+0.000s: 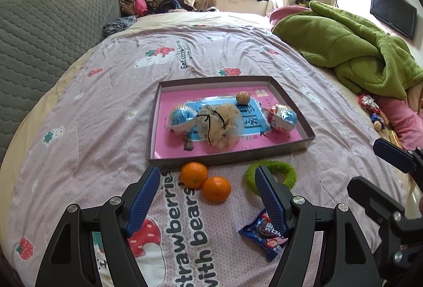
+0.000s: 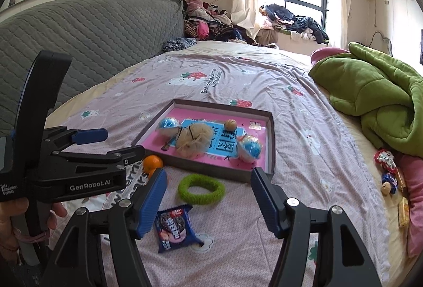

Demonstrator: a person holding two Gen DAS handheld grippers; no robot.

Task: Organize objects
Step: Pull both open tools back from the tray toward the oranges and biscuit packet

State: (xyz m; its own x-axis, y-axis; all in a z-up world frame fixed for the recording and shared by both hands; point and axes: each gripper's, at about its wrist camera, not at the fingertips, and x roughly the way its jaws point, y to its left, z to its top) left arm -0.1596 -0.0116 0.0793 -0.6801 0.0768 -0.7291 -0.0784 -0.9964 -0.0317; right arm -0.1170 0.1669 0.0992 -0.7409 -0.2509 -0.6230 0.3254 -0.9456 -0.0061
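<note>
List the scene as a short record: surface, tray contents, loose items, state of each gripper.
surface: bed sheet printed with strawberries and bears
tray: shallow box with pink lining
in tray: two blue-and-white eggs, mesh pouch, walnut
loose by tray: two oranges, green ring, cookie packet
left gripper: open, empty, over the oranges
right gripper: open, empty, above ring and packet
</note>
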